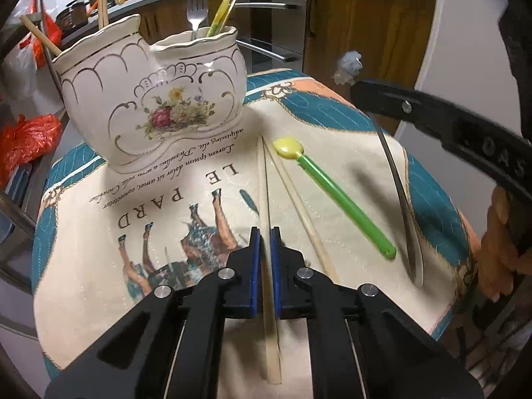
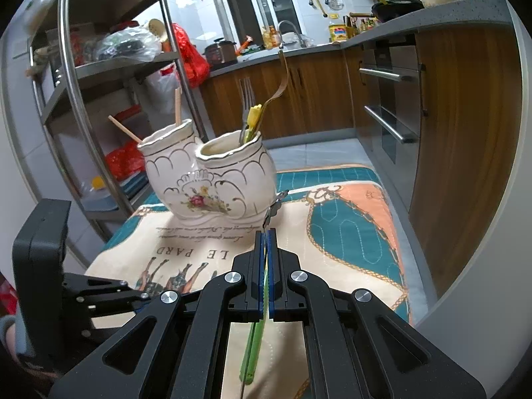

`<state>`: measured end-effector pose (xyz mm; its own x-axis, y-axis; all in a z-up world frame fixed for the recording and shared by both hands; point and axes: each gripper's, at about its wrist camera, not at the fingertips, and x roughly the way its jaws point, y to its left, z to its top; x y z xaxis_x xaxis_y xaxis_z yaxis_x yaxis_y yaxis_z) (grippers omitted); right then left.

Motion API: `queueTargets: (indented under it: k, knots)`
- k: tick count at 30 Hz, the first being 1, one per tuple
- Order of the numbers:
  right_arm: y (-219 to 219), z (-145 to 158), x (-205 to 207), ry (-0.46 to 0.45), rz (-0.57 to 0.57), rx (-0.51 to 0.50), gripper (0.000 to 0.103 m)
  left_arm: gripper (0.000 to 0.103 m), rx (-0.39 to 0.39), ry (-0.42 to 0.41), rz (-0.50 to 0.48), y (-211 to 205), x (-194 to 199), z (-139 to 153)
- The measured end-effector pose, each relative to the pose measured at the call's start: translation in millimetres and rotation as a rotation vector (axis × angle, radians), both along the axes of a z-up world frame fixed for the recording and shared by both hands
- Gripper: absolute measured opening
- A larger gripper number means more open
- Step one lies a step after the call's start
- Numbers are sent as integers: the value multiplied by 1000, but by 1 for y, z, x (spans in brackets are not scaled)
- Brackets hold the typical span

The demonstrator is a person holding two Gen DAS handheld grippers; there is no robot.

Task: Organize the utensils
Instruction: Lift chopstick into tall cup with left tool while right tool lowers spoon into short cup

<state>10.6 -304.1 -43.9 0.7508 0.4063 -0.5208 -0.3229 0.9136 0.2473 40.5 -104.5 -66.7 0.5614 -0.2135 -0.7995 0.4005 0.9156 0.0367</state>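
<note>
A white floral two-pot ceramic holder (image 1: pixel 156 99) stands at the far side of the printed cloth; it also shows in the right wrist view (image 2: pixel 206 179). Its left pot holds chopsticks (image 1: pixel 102 10), its right pot forks (image 1: pixel 196 6) and a yellow-green utensil. My left gripper (image 1: pixel 265 232) is shut on a wooden chopstick (image 1: pixel 264 183) lying on the cloth. A second chopstick (image 1: pixel 299 209) and a green-handled yellow spoon (image 1: pixel 335 196) lie beside it. My right gripper (image 2: pixel 265 232) is shut on a thin metal utensil (image 1: pixel 404 206), held above the cloth's right side, its decorated handle end (image 2: pixel 274 207) sticking forward.
The printed cloth (image 1: pixel 139 199) covers a small table. A metal shelf rack (image 2: pixel 109 76) with bags stands to the left. Wooden kitchen cabinets (image 2: pixel 465 133) and an oven with steel handles (image 2: pixel 389 126) lie behind and to the right.
</note>
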Motion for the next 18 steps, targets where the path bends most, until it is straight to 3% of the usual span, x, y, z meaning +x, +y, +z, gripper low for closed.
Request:
queueTargets:
  k: [7,13,18]
  knots:
    - [4,6,-5,-37,21,12,2,11,-36,17,20,16,-4,1]
    - [9,11,-12,-93,29,1,2,6,-52,-43,30,13,1,-4]
    - [12,20,-20,-165,30,4,2,6,-125,-121,-13,24,-7,6]
